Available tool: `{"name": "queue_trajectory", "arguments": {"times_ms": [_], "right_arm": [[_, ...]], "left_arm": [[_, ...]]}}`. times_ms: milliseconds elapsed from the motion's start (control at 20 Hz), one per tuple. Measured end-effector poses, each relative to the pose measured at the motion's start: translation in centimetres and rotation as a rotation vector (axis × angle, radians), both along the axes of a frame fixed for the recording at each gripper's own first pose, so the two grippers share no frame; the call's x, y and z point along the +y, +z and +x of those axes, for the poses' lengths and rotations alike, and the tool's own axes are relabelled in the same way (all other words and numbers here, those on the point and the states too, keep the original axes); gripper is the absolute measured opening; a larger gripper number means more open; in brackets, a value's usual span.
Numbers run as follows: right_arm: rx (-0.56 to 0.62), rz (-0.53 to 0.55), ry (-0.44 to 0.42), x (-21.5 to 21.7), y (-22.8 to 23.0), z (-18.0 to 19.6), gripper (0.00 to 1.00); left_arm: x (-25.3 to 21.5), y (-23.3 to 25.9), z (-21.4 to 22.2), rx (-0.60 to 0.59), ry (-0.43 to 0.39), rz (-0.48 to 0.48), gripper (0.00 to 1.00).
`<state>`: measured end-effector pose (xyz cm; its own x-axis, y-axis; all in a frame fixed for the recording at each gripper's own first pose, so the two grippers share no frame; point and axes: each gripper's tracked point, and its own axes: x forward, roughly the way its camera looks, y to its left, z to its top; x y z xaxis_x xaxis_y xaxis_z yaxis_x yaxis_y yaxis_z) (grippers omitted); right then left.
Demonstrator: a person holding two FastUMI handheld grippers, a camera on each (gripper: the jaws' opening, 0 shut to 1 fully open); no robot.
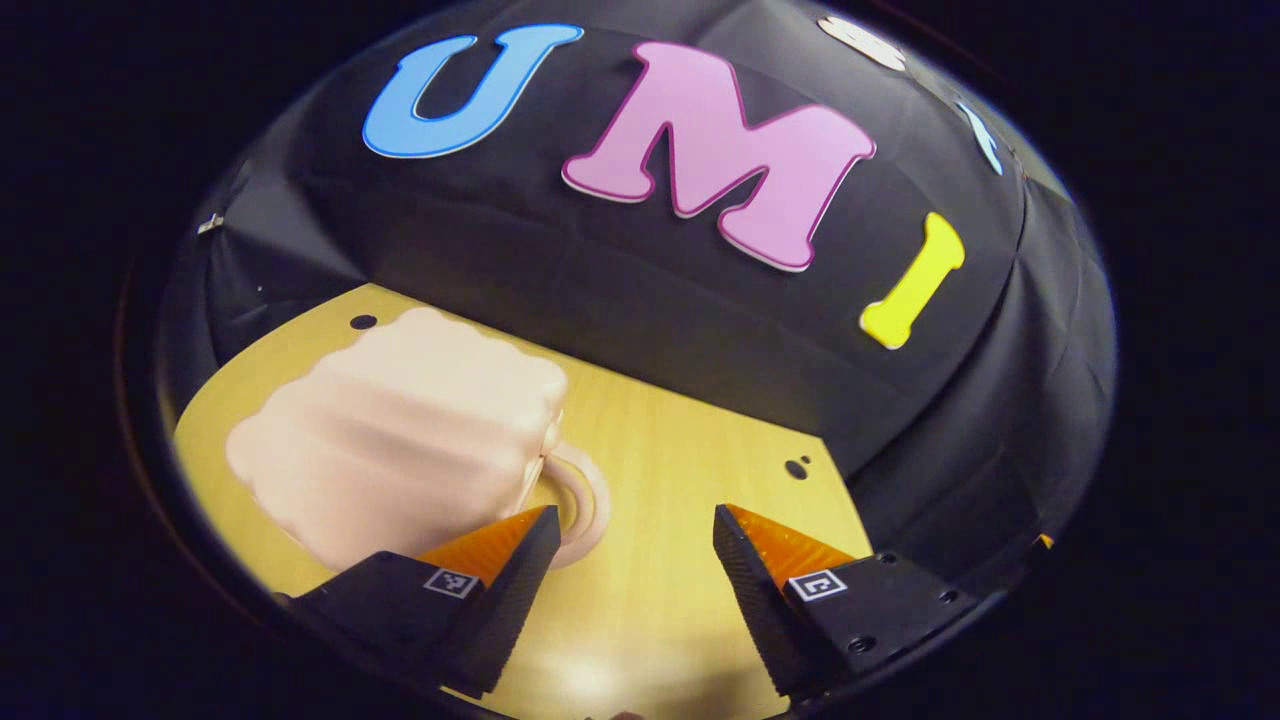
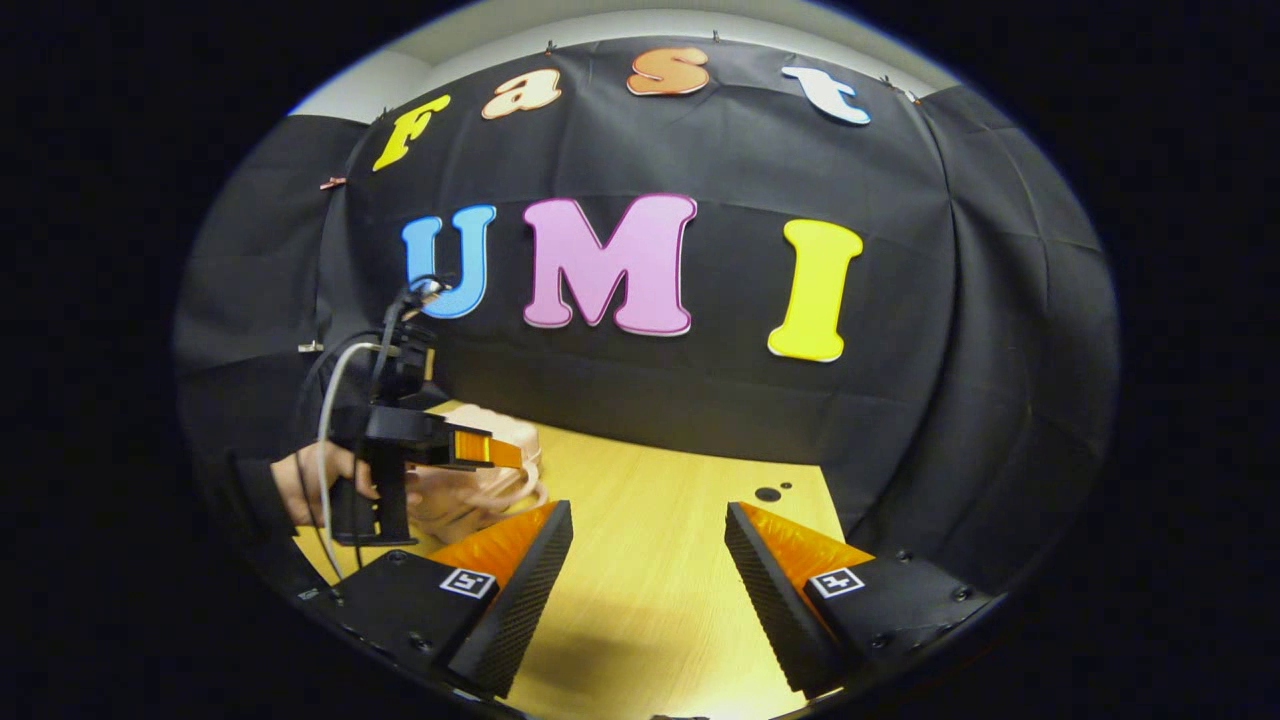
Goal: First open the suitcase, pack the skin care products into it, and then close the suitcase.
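A small pale pink ribbed suitcase (image 1: pixel 400 440) lies on the wooden table (image 1: pixel 680 430), its lid down and its loop handle (image 1: pixel 590 500) pointing toward the table's middle. My left gripper (image 1: pixel 635 515) is open just in front of that handle, with its left finger over the case's near corner and nothing between the fingers. In the right gripper view, the suitcase (image 2: pixel 505 432) sits at the left and a hand (image 2: pixel 310 480) holds the left gripper (image 2: pixel 505 452) just above it. My right gripper (image 2: pixel 648 510) is open over bare table, to the right of the case.
The booth's black cloth wall (image 1: pixel 650 300) rises close behind the table and wraps round its right side. Small dark holes (image 1: pixel 797 467) mark the tabletop near the back right corner. A cable (image 2: pixel 325 440) runs down from the left gripper.
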<state>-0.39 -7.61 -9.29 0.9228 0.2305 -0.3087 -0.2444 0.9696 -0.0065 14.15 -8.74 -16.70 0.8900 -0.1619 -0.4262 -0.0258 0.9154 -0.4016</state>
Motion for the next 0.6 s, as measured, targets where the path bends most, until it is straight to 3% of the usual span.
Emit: {"name": "queue_trajectory", "arguments": {"times_ms": [150,300,450,600], "right_arm": [[-0.045,0.067,-0.036,1.2,3.1,0.8,0.97],[-0.094,0.085,-0.056,2.9,6.4,0.9,0.97],[-0.174,0.08,-0.076,4.8,9.6,0.2,0.97],[-0.215,0.109,-0.084,7.5,10.8,-1.0,0.97]], "left_arm": [[1.0,7.4,-3.6,-0.162,0.049,0.059,0.96],[3.5,15.1,-7.3,-0.364,0.123,0.253,0.96],[5.0,21.0,-11.2,-0.505,0.133,0.431,0.96],[5.2,21.5,-12.0,-0.561,0.087,0.397,0.95]]}}
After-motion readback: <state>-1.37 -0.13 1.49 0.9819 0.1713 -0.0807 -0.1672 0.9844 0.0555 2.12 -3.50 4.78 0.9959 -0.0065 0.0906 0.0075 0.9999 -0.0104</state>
